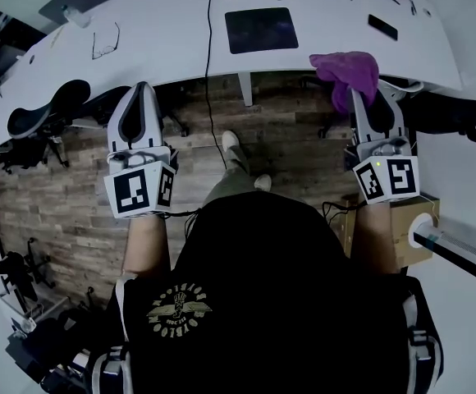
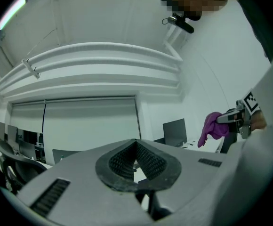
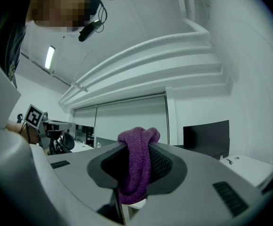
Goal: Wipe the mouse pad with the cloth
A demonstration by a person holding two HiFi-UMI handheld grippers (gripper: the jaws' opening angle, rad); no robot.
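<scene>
Cloth point(image 1: 346, 71) is pinched in your right claw point(image 1: 364, 103), bunched over the tips, presumably ready for wiping. Mouse pad point(image 1: 261, 29) lies on the table point(image 1: 172, 39), well ahead of both claws. Your left claw point(image 1: 142, 97) is closed on nothing, likely idle.

cloth point(image 3: 135, 173): purple, nubbly knit (pinched in the right hand-held gripper point(image 3: 139, 147))
mouse pad point(image 1: 261, 29): dark, matt
counter point(image 1: 172, 39): smooth white
floor point(image 1: 74, 212): wood planks

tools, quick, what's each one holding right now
left tool: closed, nothing in it
right tool: closed on the purple cloth
</scene>
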